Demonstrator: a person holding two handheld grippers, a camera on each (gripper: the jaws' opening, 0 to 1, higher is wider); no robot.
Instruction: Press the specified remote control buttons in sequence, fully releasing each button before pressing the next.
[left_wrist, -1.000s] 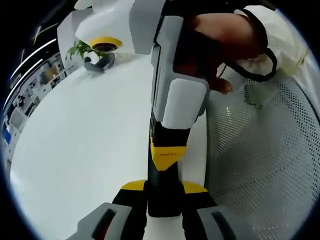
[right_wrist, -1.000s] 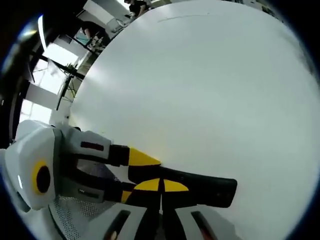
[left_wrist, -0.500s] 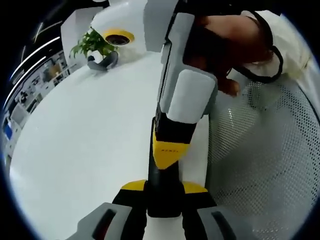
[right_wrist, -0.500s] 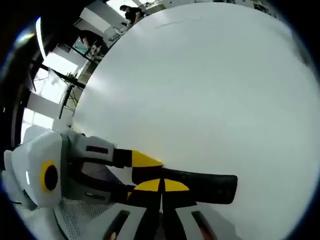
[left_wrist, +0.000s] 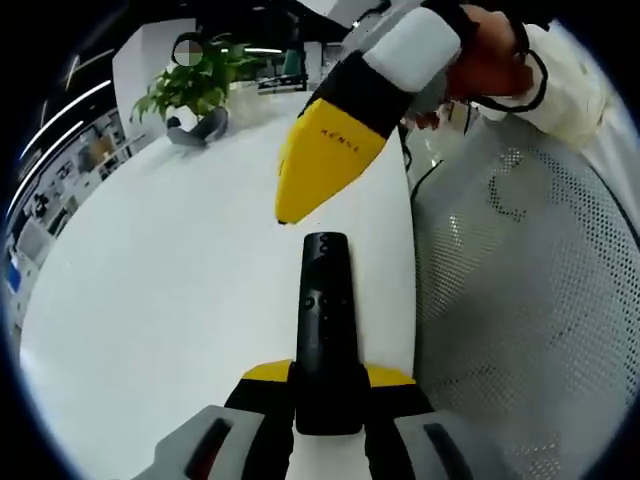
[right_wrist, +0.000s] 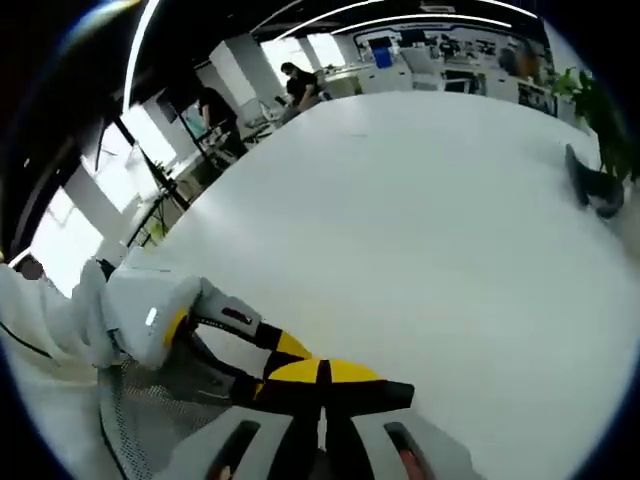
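left gripper view showing the left gripper (left_wrist: 328, 400) clamping the near end of the black remote (left_wrist: 326, 300) by the desk's (left_wrist: 150, 300) right edge; right gripper (left_wrist: 325, 160) hovering closed, empty; probably light, rigid, slick plastic, so gripping the narrow sides below the buttons

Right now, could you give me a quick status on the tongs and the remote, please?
Left tongs shut on the remote control. Right tongs shut, raised clear above its buttons, not touching. White table beneath; nothing in the way.
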